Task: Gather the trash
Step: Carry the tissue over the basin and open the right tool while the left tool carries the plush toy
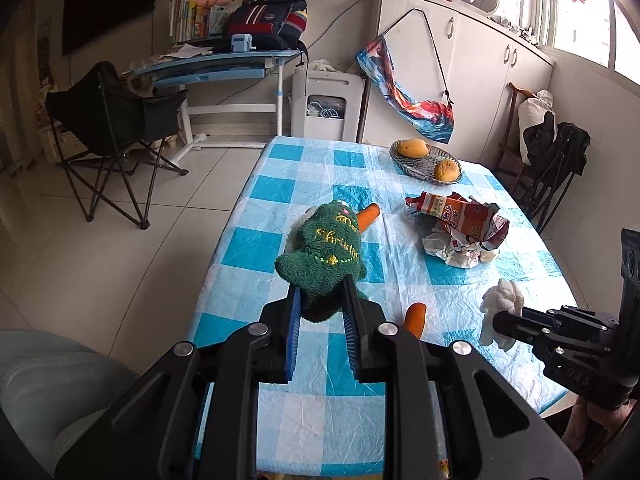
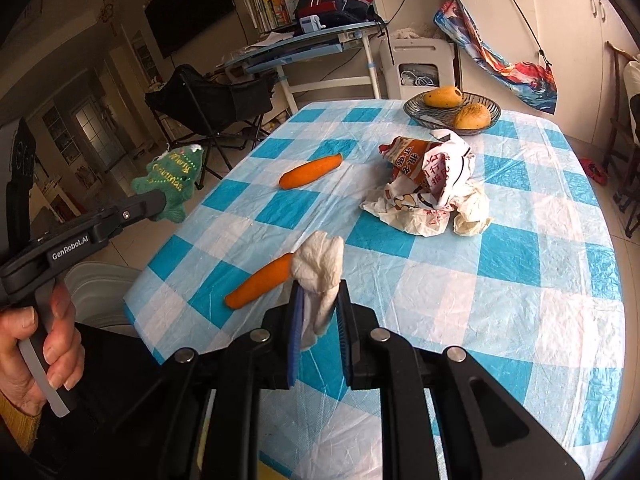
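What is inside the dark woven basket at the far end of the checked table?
The dark woven basket holds two yellow-orange mangoes: one toward the back, one at the front rim. The basket floor beneath them is covered, so anything smaller lying there cannot be seen.

A lived-in home: a desk [image 1: 280,248] under a blue-checked plastic cloth, a fruit bowl [image 1: 425,162] of mangoes, a child's study desk [image 1: 224,66] with books and a backpack [image 1: 266,24], a folding camp chair [image 1: 116,120], white cupboards [image 1: 472,52].
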A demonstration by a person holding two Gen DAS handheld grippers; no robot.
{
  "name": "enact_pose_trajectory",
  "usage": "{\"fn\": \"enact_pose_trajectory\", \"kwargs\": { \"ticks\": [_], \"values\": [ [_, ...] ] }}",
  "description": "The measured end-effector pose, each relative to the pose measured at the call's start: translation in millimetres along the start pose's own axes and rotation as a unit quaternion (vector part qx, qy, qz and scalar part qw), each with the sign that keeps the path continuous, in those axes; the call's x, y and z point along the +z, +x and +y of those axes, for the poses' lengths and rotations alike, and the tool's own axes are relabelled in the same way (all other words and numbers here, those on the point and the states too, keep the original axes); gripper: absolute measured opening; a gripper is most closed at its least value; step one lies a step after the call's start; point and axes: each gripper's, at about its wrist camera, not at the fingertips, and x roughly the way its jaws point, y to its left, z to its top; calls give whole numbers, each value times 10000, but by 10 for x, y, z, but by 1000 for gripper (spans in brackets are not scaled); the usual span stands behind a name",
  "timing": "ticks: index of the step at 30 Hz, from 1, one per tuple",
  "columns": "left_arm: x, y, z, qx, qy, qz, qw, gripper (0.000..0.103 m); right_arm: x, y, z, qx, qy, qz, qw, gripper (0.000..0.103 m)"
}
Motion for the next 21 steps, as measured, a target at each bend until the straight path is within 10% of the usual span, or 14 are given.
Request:
{"fn": "enact_pose_trajectory", "kwargs": {
  "ticks": [21],
  "values": [
    [-669, -700, 49, 152, 125, -65, 9998, 20, -524, -468, 356, 303, -63, -423, 9986, 17]
  ]
}}
